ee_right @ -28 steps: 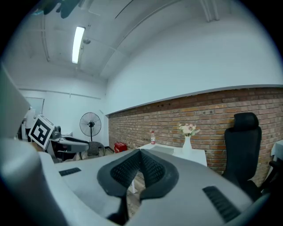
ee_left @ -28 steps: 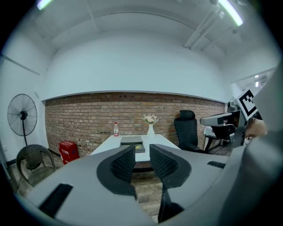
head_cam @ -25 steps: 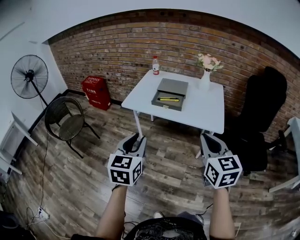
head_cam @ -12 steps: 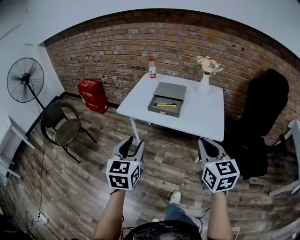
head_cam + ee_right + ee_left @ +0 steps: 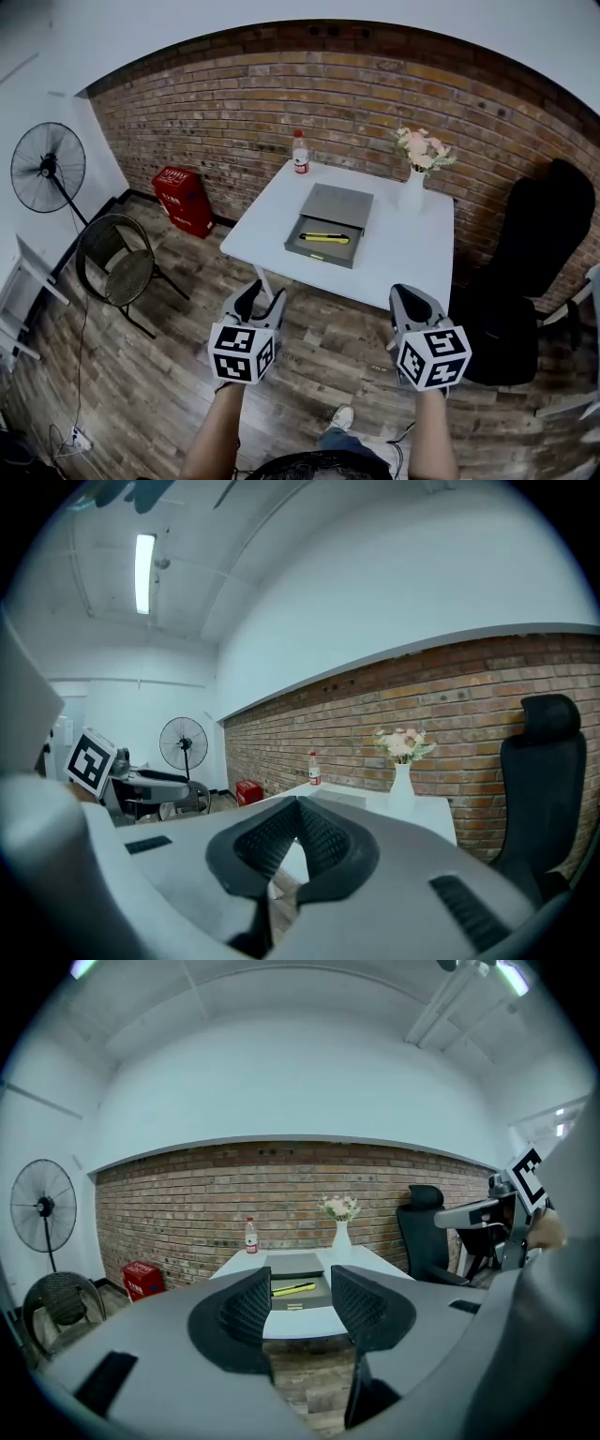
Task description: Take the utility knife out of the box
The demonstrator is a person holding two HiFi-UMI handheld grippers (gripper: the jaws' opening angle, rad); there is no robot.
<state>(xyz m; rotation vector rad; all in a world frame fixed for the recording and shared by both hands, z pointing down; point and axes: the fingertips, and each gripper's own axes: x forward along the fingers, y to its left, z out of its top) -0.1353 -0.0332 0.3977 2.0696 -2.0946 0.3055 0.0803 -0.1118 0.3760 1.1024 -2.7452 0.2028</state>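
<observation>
A yellow utility knife [image 5: 324, 238] lies in an open grey box [image 5: 322, 243] on the white table [image 5: 394, 253]; the box lid [image 5: 337, 204] is folded back behind it. Both grippers hover over the wooden floor, short of the table's near edge. My left gripper [image 5: 259, 298] has its jaws opening, with nothing between them; in the left gripper view the knife [image 5: 293, 1288] shows far off through the gap of the left gripper [image 5: 301, 1302]. My right gripper [image 5: 406, 300] is shut and empty; in its own view the right gripper [image 5: 298, 810] has its tips meeting.
A bottle [image 5: 300, 154] and a vase of flowers [image 5: 416, 172] stand at the table's back edge. A black office chair [image 5: 530, 253] is at the right. At the left are a wire chair [image 5: 120, 270], a red crate [image 5: 183, 198] and a fan [image 5: 47, 168].
Both grippers have moved toward the table, which now looks nearer. The left gripper's jaws have spread apart. The right gripper's jaws stay together.
</observation>
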